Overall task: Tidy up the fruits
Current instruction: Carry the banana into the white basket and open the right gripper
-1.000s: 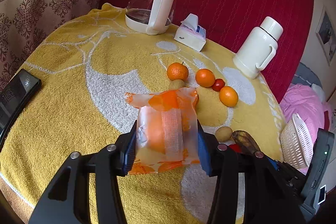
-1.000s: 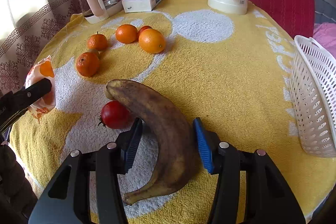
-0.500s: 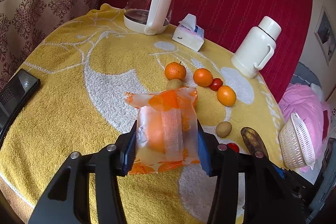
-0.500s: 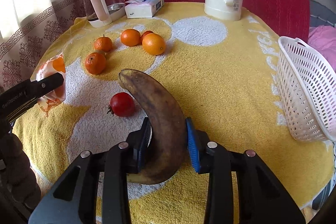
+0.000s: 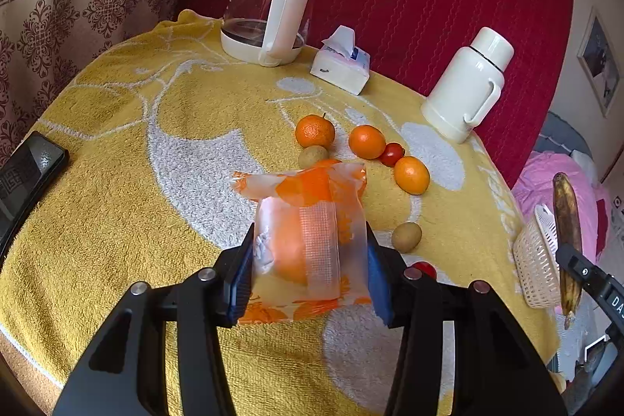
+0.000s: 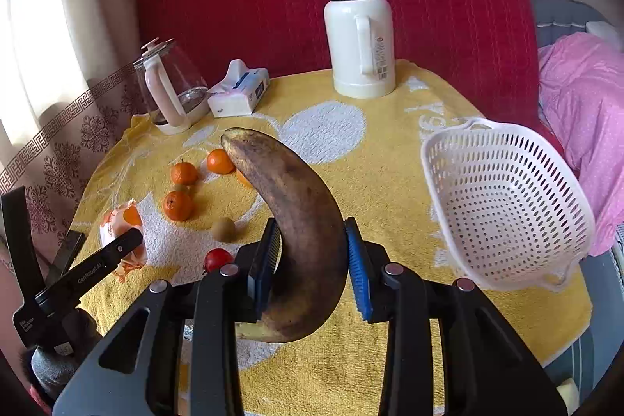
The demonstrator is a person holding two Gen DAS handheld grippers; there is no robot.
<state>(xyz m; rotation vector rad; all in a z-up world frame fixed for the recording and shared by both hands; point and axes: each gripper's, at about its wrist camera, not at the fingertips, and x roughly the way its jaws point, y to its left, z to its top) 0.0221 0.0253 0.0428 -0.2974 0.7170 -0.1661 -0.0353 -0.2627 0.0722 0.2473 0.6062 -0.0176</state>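
Observation:
My right gripper (image 6: 312,260) is shut on a brown overripe banana (image 6: 296,221) and holds it in the air above the yellow towel, left of the white perforated basket (image 6: 503,205). The banana also shows in the left wrist view (image 5: 567,225) by the basket (image 5: 536,260). My left gripper (image 5: 310,271) is shut on an orange wrapped in a clear plastic bag (image 5: 308,232), low over the towel. Several oranges (image 5: 366,142), two kiwis (image 5: 406,236) and two tomatoes (image 5: 392,154) lie on the towel beyond it.
A glass kettle (image 5: 273,2), a tissue pack (image 5: 341,63) and a white thermos (image 5: 468,84) stand at the back of the table. A black phone (image 5: 27,174) lies at the left edge. Pink bedding (image 6: 585,112) lies beyond the basket.
My right gripper closed on the banana and lifted it off the towel, up and toward the basket. My left gripper still holds the bagged orange in about the same place.

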